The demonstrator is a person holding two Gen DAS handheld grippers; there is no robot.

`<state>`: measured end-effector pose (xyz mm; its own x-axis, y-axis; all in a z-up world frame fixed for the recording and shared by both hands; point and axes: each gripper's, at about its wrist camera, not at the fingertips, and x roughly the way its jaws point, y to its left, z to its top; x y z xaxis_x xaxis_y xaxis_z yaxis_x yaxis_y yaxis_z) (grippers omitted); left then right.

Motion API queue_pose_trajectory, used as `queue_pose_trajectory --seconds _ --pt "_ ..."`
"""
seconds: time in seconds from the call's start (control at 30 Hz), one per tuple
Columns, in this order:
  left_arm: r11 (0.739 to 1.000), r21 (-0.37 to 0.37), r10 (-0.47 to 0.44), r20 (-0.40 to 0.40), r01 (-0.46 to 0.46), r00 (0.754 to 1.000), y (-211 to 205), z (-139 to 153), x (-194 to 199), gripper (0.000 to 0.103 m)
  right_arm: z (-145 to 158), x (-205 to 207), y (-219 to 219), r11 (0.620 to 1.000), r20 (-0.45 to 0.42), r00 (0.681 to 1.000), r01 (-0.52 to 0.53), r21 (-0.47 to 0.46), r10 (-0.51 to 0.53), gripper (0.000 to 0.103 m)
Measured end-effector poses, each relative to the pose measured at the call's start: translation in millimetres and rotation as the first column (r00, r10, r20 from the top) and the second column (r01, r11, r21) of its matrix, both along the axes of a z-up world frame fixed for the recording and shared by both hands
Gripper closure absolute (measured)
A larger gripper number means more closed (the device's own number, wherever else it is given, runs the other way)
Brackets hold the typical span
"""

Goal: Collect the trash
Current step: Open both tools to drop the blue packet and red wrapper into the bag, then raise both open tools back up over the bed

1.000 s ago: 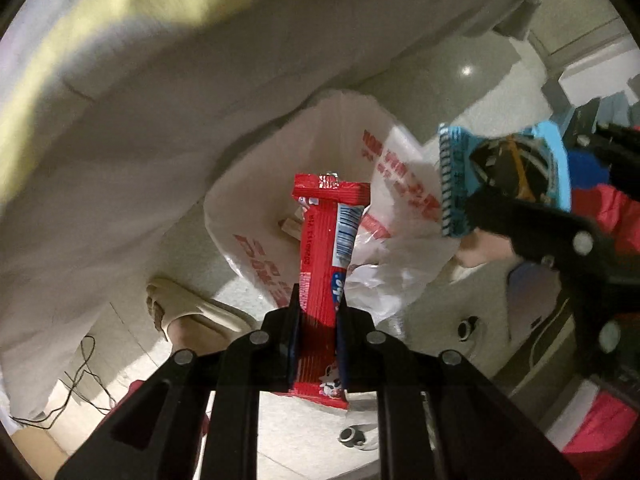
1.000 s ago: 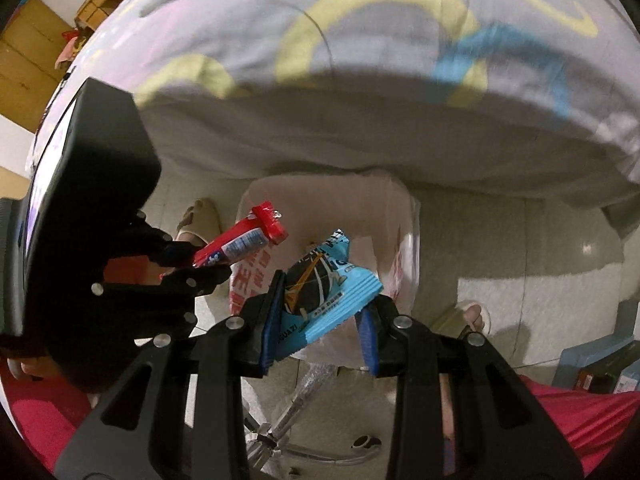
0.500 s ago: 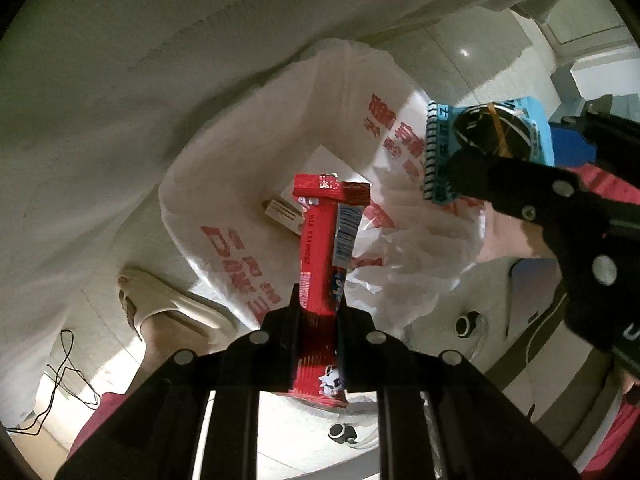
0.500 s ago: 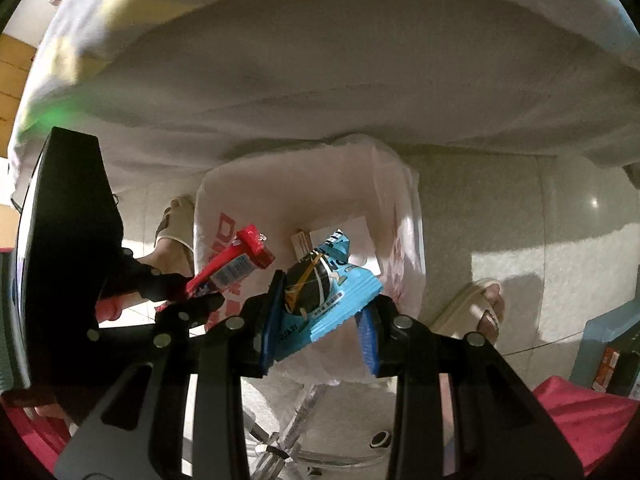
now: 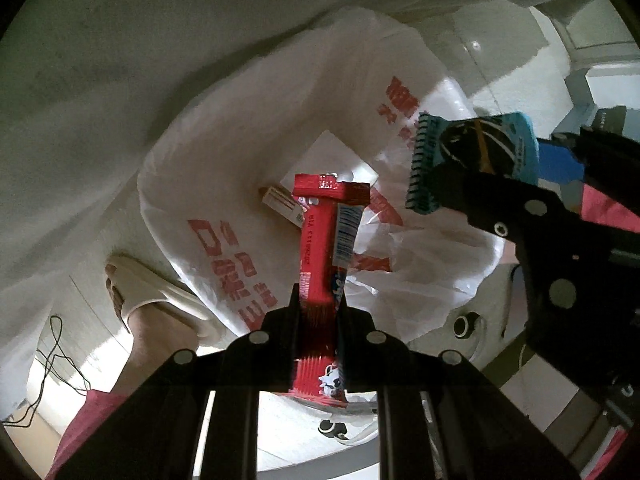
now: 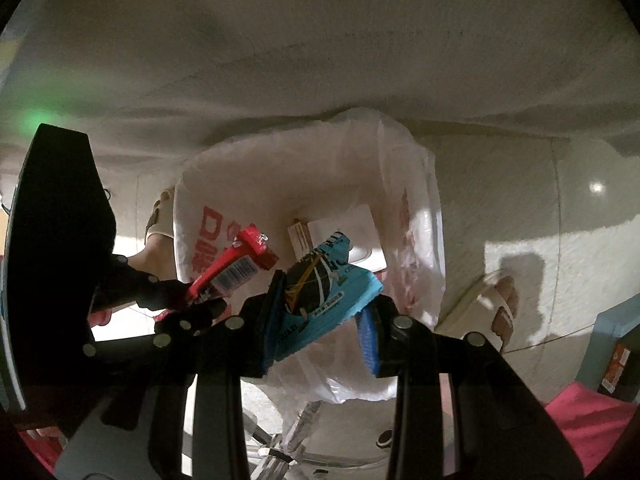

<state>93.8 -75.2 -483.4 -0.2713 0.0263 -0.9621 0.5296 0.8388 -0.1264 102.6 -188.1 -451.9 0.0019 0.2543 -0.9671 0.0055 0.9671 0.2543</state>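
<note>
At the far left of the left wrist view a thin black cable (image 5: 52,364) loops over the pale tiled floor (image 5: 516,60), and beside it a foot in a cream slipper (image 5: 148,296) stands just against the side of a white plastic bag (image 5: 224,184) printed with red characters. The bag's mouth gapes open beneath a hanging white bed sheet (image 5: 160,40), and inside it lie a flat white card-like piece (image 5: 320,156) and a small striped carton (image 5: 280,202), touching each other near the bottom. The left gripper (image 5: 318,312) is pressed together on the lower part of a long red snack wrapper (image 5: 326,248), which stands upright between the fingers with its sealed top end and barcode panel poised above the bag's opening. To the right, the right gripper (image 5: 476,168) pinches a blue snack packet (image 5: 476,156) with a dark round picture on it, held over the bag's right rim, near the red wrapper but not touching it. In the right wrist view the order repeats: the left gripper (image 6: 192,304) at the left holds the red wrapper (image 6: 236,264) slanted up toward the bag (image 6: 280,184), then the right gripper (image 6: 320,320) clamps the blue packet (image 6: 320,300) between its blue-padded fingers, the packet tilted and hanging above the bag's mouth. Farther right a second slippered foot (image 6: 484,308) rests on the floor, apart from the bag, and a teal box (image 6: 616,344) sits at the right edge.
</note>
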Motion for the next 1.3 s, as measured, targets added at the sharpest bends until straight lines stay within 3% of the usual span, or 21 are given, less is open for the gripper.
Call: queue_pose_trajectory --seconds 0.33,0.37,0.4,0.43,0.5,0.63,0.87,0.93,1.1,1.23,1.3 --pt "1.000 0.007 0.020 -0.014 -0.020 1.000 1.8 -9.4 4.5 0.086 -8.3 1.4 1.4 1.000 -0.013 1.000 -0.002 0.019 0.002 0.069" --pt "1.000 0.011 0.024 -0.018 -0.024 1.000 2.4 -10.6 4.7 0.079 -8.2 0.7 1.5 1.000 -0.016 1.000 -0.003 0.023 0.003 0.069" --pt "0.999 0.014 0.034 -0.023 -0.034 0.999 3.3 -12.2 5.0 0.061 -9.1 0.3 1.4 1.000 -0.020 1.000 -0.003 0.026 0.003 0.066" --pt "0.998 0.011 0.058 -0.024 -0.057 0.998 5.8 -12.9 6.4 0.054 -10.0 -0.1 0.8 1.000 -0.024 1.000 0.000 0.025 0.001 0.056" --pt "0.997 -0.001 0.072 -0.022 -0.072 0.997 6.2 -11.7 7.1 0.051 -11.5 -0.2 -1.1 1.000 -0.020 1.000 0.006 0.018 -0.005 0.051" --pt "0.997 0.004 0.079 -0.012 -0.079 0.997 6.7 -9.2 7.8 0.046 -11.5 -0.2 -1.7 1.000 -0.020 1.000 0.010 0.014 -0.010 0.050" --pt "0.995 0.056 0.084 0.002 -0.084 0.996 10.0 7.9 3.1 0.039 1.5 -3.1 -1.7 1.000 0.000 1.000 0.002 0.003 -0.002 0.044" --pt "0.994 0.059 0.093 -0.002 -0.093 0.996 13.1 18.3 0.5 0.039 15.4 -4.3 -2.6 1.000 0.025 1.000 -0.004 -0.004 0.004 0.036" --pt "0.988 0.050 0.144 0.028 -0.145 0.989 28.1 65.1 -8.5 0.034 73.9 -11.0 -13.0 0.999 0.141 0.989 -0.034 -0.027 0.038 0.030" --pt "0.980 -0.019 0.200 0.073 -0.199 0.977 50.0 123.9 -15.0 0.030 133.3 -16.2 -22.7 0.993 0.256 0.961 -0.089 -0.072 0.105 0.021" --pt "0.977 -0.032 0.213 0.126 -0.211 0.969 62.4 162.1 -12.0 0.023 174.8 -18.8 -26.2 0.986 0.328 0.932 -0.120 -0.114 0.151 0.018"
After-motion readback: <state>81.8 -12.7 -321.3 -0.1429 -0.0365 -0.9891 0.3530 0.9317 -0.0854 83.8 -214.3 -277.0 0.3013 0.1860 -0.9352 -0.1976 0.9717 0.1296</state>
